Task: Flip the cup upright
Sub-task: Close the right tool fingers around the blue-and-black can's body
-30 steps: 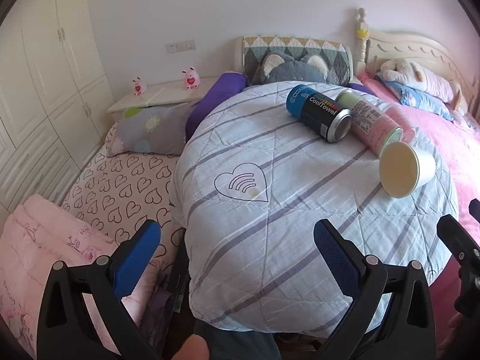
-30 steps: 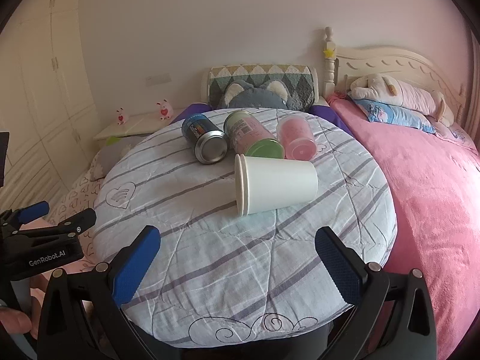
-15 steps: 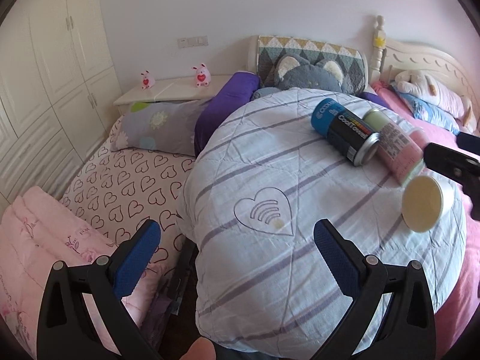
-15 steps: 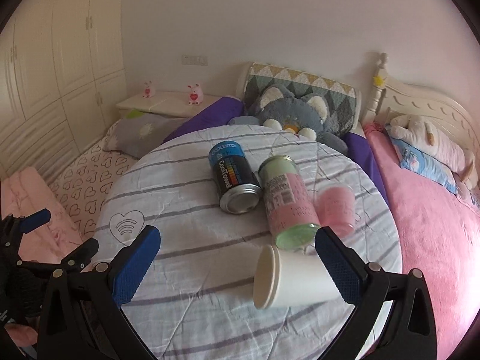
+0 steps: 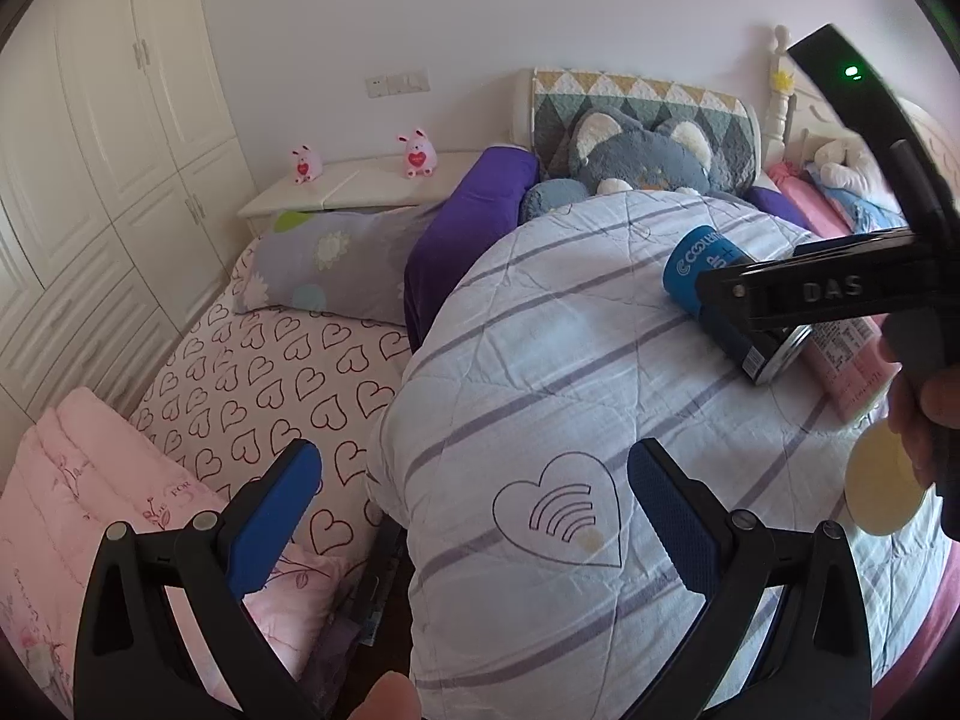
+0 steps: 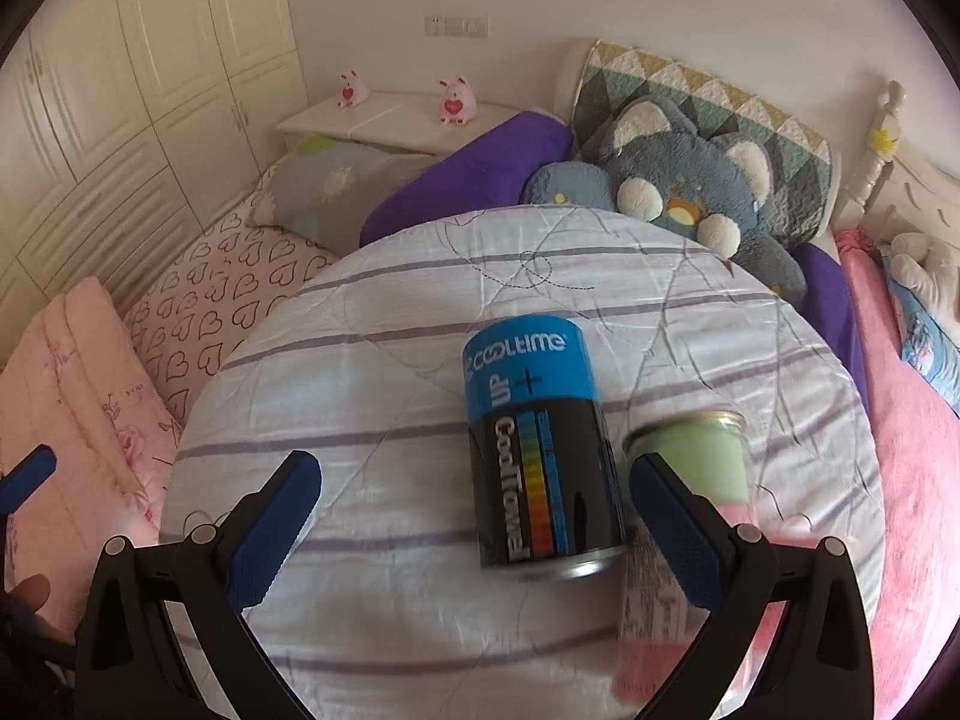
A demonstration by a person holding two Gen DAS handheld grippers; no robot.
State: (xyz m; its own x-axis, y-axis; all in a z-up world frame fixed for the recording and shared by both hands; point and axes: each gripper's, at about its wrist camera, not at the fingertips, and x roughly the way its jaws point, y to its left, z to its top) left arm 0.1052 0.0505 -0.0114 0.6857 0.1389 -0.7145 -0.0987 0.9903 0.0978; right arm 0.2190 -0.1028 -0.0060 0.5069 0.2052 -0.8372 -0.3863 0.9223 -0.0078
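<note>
A white paper cup [image 5: 882, 487] lies on its side at the right edge of the round striped table [image 5: 540, 372], its mouth facing the left wrist camera, partly hidden by the hand on the right gripper. It is out of the right wrist view. My left gripper [image 5: 474, 501] is open and empty over the table's left edge. My right gripper [image 6: 474, 504] is open and empty, low over the table just in front of the blue and black can [image 6: 540, 450]; its black body crosses the left wrist view [image 5: 828, 294].
The blue and black can [image 5: 720, 294] lies beside a green and pink canister [image 6: 690, 498], both on their sides. Beds with pillows and plush toys surround the table. A pink blanket [image 5: 78, 510] is at the left. White wardrobes line the left wall.
My right gripper has moved forward over the table toward the cans, and the paper cup has dropped out of its view. My left gripper has swung left and back; the right gripper now crosses its view.
</note>
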